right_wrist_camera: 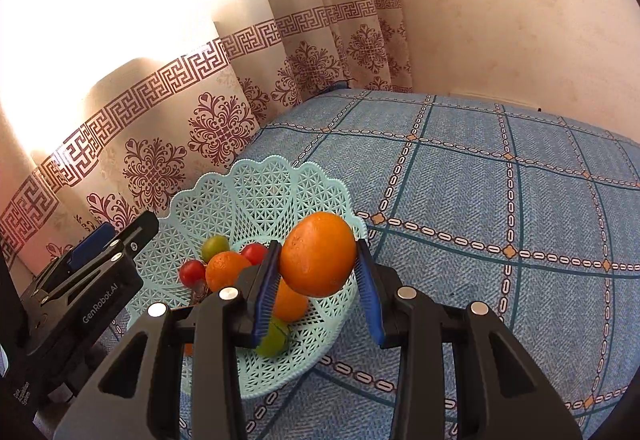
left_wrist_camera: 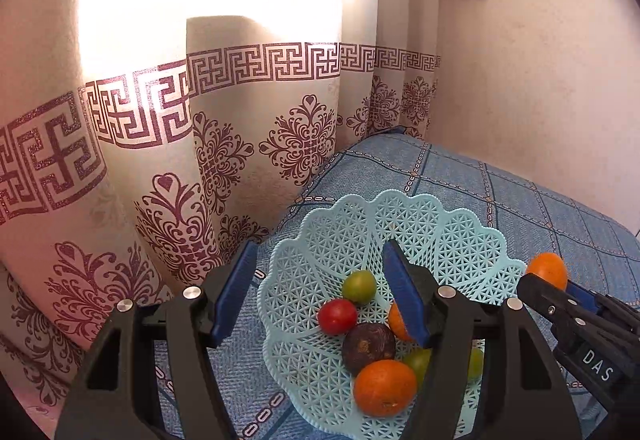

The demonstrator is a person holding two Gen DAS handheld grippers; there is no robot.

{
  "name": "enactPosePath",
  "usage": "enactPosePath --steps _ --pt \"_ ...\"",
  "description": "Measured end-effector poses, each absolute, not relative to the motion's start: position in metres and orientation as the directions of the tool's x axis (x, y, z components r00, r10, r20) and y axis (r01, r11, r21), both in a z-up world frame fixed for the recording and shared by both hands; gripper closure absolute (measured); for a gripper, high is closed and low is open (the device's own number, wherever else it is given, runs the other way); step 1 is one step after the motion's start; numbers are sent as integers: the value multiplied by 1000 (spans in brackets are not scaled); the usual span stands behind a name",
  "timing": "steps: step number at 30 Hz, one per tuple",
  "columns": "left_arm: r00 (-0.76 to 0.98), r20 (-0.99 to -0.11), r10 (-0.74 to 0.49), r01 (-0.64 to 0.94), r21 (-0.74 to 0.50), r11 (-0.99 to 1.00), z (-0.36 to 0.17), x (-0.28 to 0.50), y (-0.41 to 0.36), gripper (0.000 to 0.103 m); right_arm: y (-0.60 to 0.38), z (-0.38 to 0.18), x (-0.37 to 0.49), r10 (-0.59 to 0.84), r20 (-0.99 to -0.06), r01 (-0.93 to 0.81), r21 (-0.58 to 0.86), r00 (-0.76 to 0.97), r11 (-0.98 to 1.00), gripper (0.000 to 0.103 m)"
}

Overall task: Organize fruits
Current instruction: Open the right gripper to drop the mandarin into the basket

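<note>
Basket [right_wrist_camera: 256, 195] stands on the table [right_wrist_camera: 500, 224], near its curtain-side edge; curtain [right_wrist_camera: 168, 143] behind. Several fruits lie in the basket. One orange [right_wrist_camera: 318, 254] sits between the right gripper [right_wrist_camera: 318, 292] fingers, above the basket's right rim. Left gripper [left_wrist_camera: 320, 296] over the basket's left side.

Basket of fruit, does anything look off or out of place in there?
Mostly no. The basket sits upright on the blue cloth, nothing spilled. One dark brown fruit among the oranges and tomatoes looks blotchy, possibly overripe. The right gripper holds an orange by the rim.
</note>
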State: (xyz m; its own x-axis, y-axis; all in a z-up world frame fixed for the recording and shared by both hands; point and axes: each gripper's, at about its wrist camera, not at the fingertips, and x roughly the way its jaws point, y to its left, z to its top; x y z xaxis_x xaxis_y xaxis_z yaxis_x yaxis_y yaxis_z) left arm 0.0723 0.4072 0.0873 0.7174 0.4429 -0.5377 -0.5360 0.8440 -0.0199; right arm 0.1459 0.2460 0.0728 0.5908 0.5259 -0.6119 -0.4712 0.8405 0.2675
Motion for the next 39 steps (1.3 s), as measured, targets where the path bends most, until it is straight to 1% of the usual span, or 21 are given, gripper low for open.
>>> enactPosePath --steps 3,5,12,16,33,36,39 --pt "716 -543 439 -533 -19 846 85 74 408 34 250 70 150 521 -619 -468 265 587 843 66" --pt "713 -542 445 -536 -12 844 84 75 406 30 252 69 152 517 -623 -467 262 587 845 66" --pt "713 -541 446 -529 3 849 81 78 402 28 253 64 155 507 -632 -461 254 586 850 66" --pt "713 -537 452 -530 10 848 80 78 400 23 252 65 157 502 -631 -451 257 591 855 66" --pt "711 -540 450 -534 2 846 81 77 403 21 246 70 150 497 -614 -452 242 614 858 64" --pt "712 -537 453 -536 1 844 81 77 403 16 241 70 147 494 -615 -447 245 615 860 60" --pt "712 -535 455 -539 -2 842 81 76 403 13 237 70 145 491 -615 -441 246 617 863 60"
